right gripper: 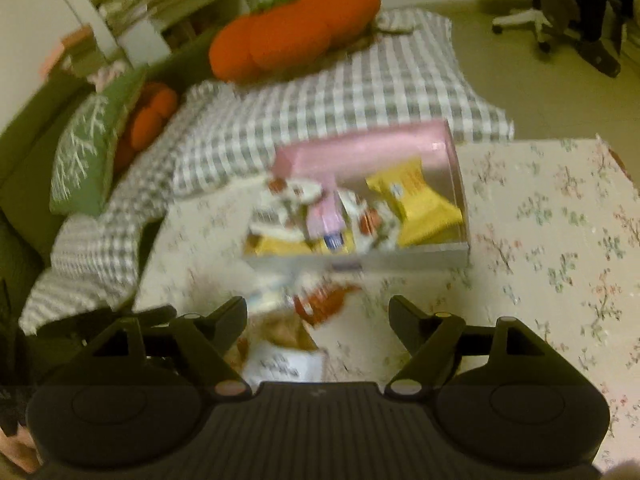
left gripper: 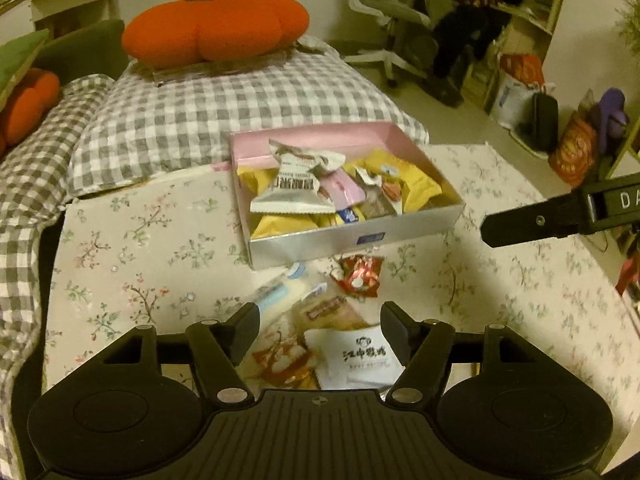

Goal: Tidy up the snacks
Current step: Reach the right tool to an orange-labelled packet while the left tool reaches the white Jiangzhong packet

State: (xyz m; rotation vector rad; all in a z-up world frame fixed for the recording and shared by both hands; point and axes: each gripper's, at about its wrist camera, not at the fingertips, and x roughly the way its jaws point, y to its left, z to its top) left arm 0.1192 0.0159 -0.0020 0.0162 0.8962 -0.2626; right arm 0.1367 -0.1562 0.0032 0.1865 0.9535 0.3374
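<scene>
An open box, pink inside and silver outside, stands on the floral tablecloth. It holds a white packet, yellow packets and several smaller snacks. In front of it lie loose snacks: a red packet, a pale blue one, a beige one, an orange-red one and a white packet with dark writing. My left gripper hangs open over this pile, holding nothing. My right gripper is open too, empty, over the same blurred pile; one finger of it shows at the right.
Behind the table lies a grey checked blanket with an orange pumpkin cushion on it. A green cushion sits at the left. An office chair and bags stand on the floor at the back right.
</scene>
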